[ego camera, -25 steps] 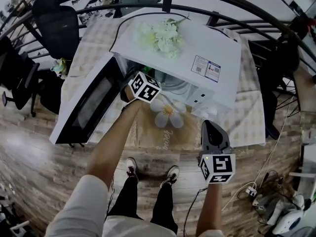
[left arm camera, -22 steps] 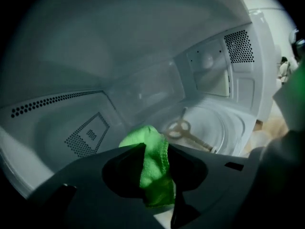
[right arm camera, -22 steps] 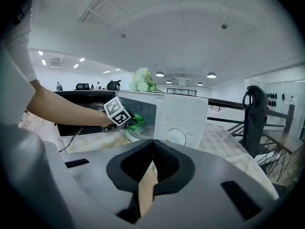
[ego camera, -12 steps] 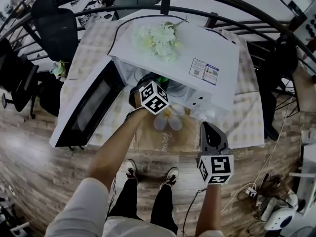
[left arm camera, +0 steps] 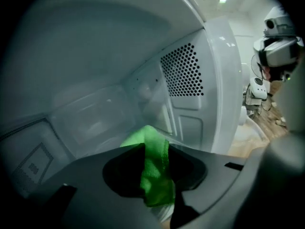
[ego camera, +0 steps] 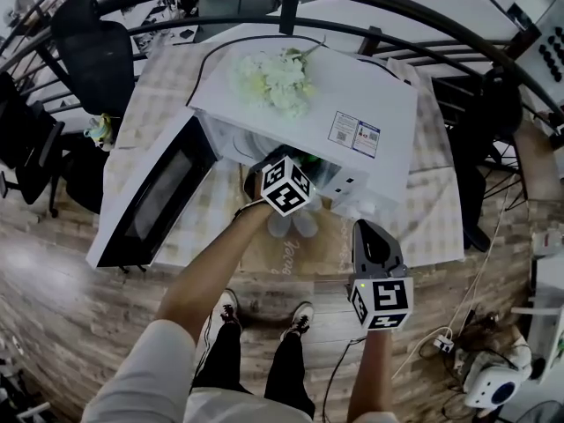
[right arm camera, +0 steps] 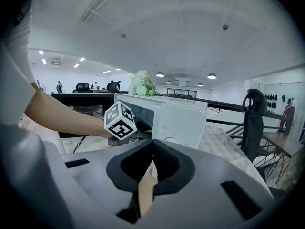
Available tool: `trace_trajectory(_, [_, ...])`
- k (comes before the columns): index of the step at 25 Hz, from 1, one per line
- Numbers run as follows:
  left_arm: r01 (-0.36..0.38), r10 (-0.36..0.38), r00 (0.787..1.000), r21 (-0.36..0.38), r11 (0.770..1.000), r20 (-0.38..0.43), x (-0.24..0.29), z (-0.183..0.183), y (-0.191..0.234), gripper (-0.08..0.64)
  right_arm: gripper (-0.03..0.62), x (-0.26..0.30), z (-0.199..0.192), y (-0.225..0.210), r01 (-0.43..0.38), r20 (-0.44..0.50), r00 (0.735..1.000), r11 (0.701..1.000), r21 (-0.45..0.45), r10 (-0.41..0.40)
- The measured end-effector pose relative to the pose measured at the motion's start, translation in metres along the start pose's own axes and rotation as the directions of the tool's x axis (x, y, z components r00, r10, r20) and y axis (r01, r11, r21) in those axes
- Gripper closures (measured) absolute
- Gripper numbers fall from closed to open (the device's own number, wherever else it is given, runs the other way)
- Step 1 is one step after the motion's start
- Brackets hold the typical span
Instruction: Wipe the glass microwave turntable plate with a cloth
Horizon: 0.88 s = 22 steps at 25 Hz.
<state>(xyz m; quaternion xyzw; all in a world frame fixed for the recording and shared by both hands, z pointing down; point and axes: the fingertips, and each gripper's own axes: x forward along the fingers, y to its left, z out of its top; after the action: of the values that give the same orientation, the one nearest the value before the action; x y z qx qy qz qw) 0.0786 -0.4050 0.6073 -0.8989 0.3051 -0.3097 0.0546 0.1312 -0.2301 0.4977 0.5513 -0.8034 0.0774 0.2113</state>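
A white microwave (ego camera: 352,104) stands on the table with its door (ego camera: 150,203) swung open to the left. My left gripper (ego camera: 295,167) reaches into the cavity, its marker cube at the opening. It is shut on a green cloth (left arm camera: 155,168), whose tip pokes out past the jaws toward the cavity's perforated wall (left arm camera: 183,70). The same cloth (ego camera: 304,159) shows as a green spot in the head view. I cannot make out the glass turntable plate. My right gripper (ego camera: 372,241) hangs shut and empty in front of the table, apart from the microwave (right arm camera: 183,118).
A bunch of pale flowers (ego camera: 273,76) lies on top of the microwave. A mat with a flower print (ego camera: 295,236) covers the table before the opening. Office chairs (ego camera: 92,47) stand at the left, a dark railing (ego camera: 423,11) runs behind, and cables and a device (ego camera: 489,386) lie on the floor at the right.
My left gripper has moved right and deeper into the microwave with the green cloth. The right gripper has stayed nearly where it was.
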Motion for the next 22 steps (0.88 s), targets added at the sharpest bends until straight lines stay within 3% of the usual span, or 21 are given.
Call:
trace_trajectory(4, [-0.183, 0.182, 0.983, 0.007, 0.983, 0.027, -0.018, -0.007, 0.049, 0.433, 0.577, 0.0, 0.001, -0.001, 0.006, -0.003, 1.0, 1.0, -0.002, -0.006])
trace_trajectory(9, [-0.36, 0.36, 0.927, 0.013, 0.933, -0.105, -0.037, -0.05, 0.116, 0.431, 0.577, 0.006, -0.002, 0.005, -0.019, -0.013, 1.0, 1.0, -0.024, 0.019])
trace_trajectory(11, [-0.366, 0.358, 0.922, -0.033, 0.93, -0.148, -0.04, -0.066, 0.13, 0.431, 0.577, 0.008, -0.004, 0.008, -0.028, -0.017, 0.999, 0.999, -0.027, 0.027])
trace_trajectory(14, [-0.309, 0.286, 0.942, -0.12, 0.943, -0.177, -0.033, -0.077, 0.128, 0.431, 0.577, 0.012, -0.007, 0.009, -0.032, -0.022, 0.999, 0.999, -0.02, 0.031])
trace_trajectory(22, [-0.215, 0.179, 0.968, -0.213, 0.953, -0.174, -0.039, -0.075, 0.094, 0.434, 0.577, 0.012, -0.006, 0.006, -0.034, -0.016, 0.999, 0.999, -0.004, 0.034])
